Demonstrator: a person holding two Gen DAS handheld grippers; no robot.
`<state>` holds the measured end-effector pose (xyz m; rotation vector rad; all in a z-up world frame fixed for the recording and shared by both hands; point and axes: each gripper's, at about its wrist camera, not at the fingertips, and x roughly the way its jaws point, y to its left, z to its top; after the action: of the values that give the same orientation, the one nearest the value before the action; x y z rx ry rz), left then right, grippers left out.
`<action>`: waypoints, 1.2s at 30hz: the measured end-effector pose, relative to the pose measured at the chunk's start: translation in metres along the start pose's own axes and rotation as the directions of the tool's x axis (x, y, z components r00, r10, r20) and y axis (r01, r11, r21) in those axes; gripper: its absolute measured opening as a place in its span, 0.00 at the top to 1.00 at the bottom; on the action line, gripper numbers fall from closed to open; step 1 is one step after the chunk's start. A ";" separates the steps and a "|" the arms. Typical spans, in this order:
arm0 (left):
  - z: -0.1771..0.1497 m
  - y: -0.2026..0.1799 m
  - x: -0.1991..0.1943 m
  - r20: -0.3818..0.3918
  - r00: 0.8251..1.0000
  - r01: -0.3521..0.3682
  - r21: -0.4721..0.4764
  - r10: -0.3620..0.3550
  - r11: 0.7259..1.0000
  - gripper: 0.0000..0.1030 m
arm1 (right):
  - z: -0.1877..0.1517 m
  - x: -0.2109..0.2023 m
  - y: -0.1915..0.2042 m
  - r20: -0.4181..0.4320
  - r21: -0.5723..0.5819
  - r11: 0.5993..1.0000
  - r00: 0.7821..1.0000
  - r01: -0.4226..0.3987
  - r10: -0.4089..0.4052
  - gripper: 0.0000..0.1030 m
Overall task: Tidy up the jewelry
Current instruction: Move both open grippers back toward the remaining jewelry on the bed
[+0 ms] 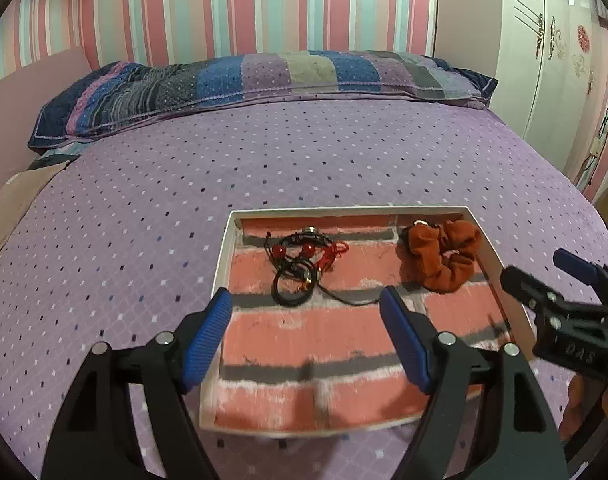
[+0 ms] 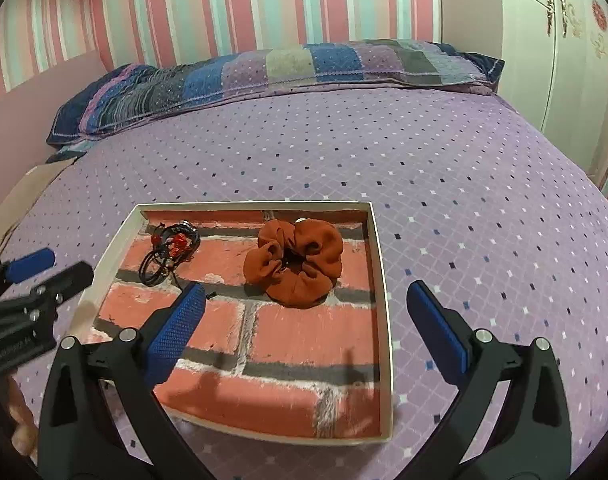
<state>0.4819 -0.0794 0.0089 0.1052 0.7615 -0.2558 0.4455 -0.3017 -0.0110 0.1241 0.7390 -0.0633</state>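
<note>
Left view: one tray (image 1: 228, 240) on bed (image 1: 144, 200); inside, one scrunchie (image 1: 439, 258), one bracelet tangle (image 1: 300, 268). Left gripper (image 1: 305, 306) spread, empty. Lettering on right gripper (image 1: 551, 276) unreadable.
Right view: same tray, scrunchie, tangle. Right gripper spread, empty.

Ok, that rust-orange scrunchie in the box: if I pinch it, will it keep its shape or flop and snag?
The scrunchie is gathered fabric in loose folds, so it will likely squash between the pads and sag once lifted. It looks light for its bulk. It lies apart from the tangle of black cords and red beads in the box, so snagging there seems unlikely.
</note>
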 end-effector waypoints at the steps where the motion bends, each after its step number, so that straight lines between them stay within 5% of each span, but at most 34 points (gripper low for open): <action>1: -0.002 0.000 -0.004 -0.003 1.000 0.006 -0.004 -0.006 1.000 0.27 | -0.001 -0.003 0.000 0.001 0.008 1.000 1.000 0.000 0.000 0.05; 18: -0.058 0.011 -0.079 0.054 0.998 0.017 -0.050 -0.014 0.999 0.21 | -0.054 -0.070 0.014 0.058 -0.037 0.999 0.998 0.023 -0.021 0.05; 36: -0.133 0.033 -0.114 -0.016 1.000 -0.009 -0.099 0.007 0.995 0.21 | -0.114 -0.127 0.013 0.077 -0.013 0.999 0.997 0.030 -0.028 0.05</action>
<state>0.3229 -0.0007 -0.0075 0.0168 0.7880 -0.2093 0.2766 -0.2714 -0.0077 0.0970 0.6640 -0.0901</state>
